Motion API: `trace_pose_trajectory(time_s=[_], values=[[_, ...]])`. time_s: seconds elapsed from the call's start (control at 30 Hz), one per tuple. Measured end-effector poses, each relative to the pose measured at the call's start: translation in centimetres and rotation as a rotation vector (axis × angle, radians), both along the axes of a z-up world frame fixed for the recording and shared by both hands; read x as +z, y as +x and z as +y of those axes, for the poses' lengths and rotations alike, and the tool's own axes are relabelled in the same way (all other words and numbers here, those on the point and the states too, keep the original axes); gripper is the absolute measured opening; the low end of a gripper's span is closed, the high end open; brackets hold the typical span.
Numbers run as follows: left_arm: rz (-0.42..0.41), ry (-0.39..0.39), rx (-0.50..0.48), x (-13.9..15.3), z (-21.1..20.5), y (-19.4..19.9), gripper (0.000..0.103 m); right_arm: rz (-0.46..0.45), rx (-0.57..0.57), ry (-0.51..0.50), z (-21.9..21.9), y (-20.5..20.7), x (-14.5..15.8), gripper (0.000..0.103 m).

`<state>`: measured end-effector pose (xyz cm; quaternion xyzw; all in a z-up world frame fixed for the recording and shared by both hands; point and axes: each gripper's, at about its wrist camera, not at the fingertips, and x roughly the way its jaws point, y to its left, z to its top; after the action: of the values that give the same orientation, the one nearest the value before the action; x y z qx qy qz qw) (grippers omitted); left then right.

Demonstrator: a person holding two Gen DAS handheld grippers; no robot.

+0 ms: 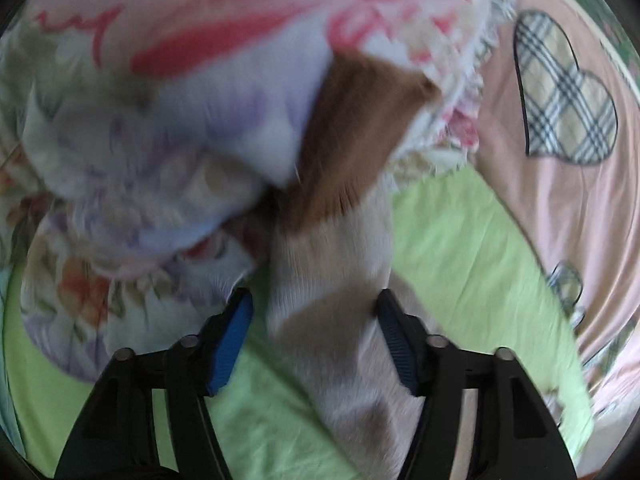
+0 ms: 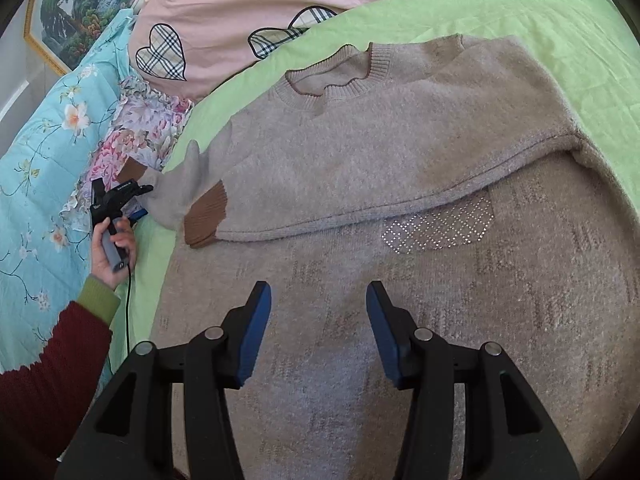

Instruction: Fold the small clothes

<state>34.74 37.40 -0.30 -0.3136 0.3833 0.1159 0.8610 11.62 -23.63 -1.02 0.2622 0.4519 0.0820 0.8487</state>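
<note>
My left gripper gapes around the sweater sleeve on the bed, right gripper wide and empty above; I'd pinch near the cuff and fold inward.

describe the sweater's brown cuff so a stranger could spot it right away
Start at the beige sweater spread over the green sheet. Follow its lower folded edge to the left end, to the brown cuff: the only ribbed dark-brown patch on the pale knit.
</note>
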Motion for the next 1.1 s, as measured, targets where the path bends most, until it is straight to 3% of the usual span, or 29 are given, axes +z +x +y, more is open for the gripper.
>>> trace_pose_trajectory(time_s=[0.03, 0.1, 0.17, 0.3, 0.53, 0.73, 0.93, 1.1], values=[[-0.005, -0.006, -0.014, 0.1, -0.2, 0.1, 0.012, 0.001, -0.005, 0.001, -0.1, -0.1, 0.0, 0.051], [-0.026, 0.036, -0.043, 1.0, -0.7, -0.8, 0.008, 0.001, -0.014, 0.004, -0.3, -0.3, -0.2, 0.051], [-0.053, 0.101, -0.074, 2.2, -2.3, -2.0, 0.007, 0.0, -0.022, 0.009, -0.5, -0.4, -0.3, 0.051], [-0.134, 0.152, -0.163, 4.9, -6.9, -5.3, 0.006, -0.009, -0.03, 0.022, -0.5, -0.7, -0.3, 0.051], [-0.242, 0.207, -0.437, 8.0, -20.4, -10.1, 0.005, -0.031, -0.043, 0.039, -0.8, -1.9, 0.0, 0.051], [-0.248, 0.22, -0.662, 7.0, -32.8, -12.6, 0.005, -0.043, -0.093, 0.043, -2.6, -3.5, 0.2, 0.051], [-0.222, 0.211, -0.832, 5.1, -41.1, -13.4, 0.005, -0.051, -0.171, 0.053, -5.2, -5.3, 0.3, 0.051], [-0.117, 0.257, -0.958, 1.6, -46.4, -13.9, 0.009, -0.053, -0.226, 0.065, -6.9, -6.1, 0.1, 0.051]])
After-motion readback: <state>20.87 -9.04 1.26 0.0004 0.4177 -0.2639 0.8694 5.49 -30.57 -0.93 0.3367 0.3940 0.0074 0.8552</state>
